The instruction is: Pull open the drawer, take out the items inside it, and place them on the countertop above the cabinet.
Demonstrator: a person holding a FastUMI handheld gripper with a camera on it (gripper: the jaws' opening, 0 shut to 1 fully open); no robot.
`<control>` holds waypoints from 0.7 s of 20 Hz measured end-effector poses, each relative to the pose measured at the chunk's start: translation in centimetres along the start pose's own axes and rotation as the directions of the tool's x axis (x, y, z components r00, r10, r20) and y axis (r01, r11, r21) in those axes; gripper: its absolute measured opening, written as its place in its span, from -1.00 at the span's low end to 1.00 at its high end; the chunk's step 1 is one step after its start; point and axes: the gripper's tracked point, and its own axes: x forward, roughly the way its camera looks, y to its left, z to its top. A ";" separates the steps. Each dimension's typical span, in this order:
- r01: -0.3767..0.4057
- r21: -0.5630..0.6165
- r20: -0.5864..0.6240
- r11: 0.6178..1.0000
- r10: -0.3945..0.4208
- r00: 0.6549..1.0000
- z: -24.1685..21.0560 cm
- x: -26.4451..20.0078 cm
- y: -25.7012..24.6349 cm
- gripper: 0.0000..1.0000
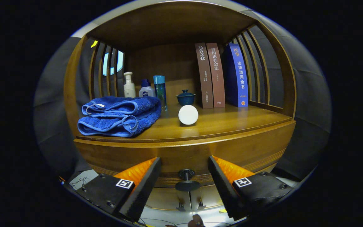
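The hand-held gripper hangs with fingers spread wide, empty, either side of the drawer knob. The drawer appears closed beneath the bench. A folded blue towel and white ball lie above. This fits both reaching to pull and having shut it again.

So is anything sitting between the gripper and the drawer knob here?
Nothing visible. The gripper is open, and the drawer knob sits in the gap between its fingers, untouched by either. The folded blue towel and white ball lie up on the countertop, beyond the fingers.
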 end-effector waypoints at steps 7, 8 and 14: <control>-0.012 -0.009 0.039 1.000 0.013 0.999 2.1 -3.6 0.3 0.99; -0.020 -0.003 0.045 1.000 0.020 0.999 2.6 -4.7 0.5 0.99; -0.064 -0.027 0.092 0.998 0.066 0.994 8.0 -12.4 1.1 0.99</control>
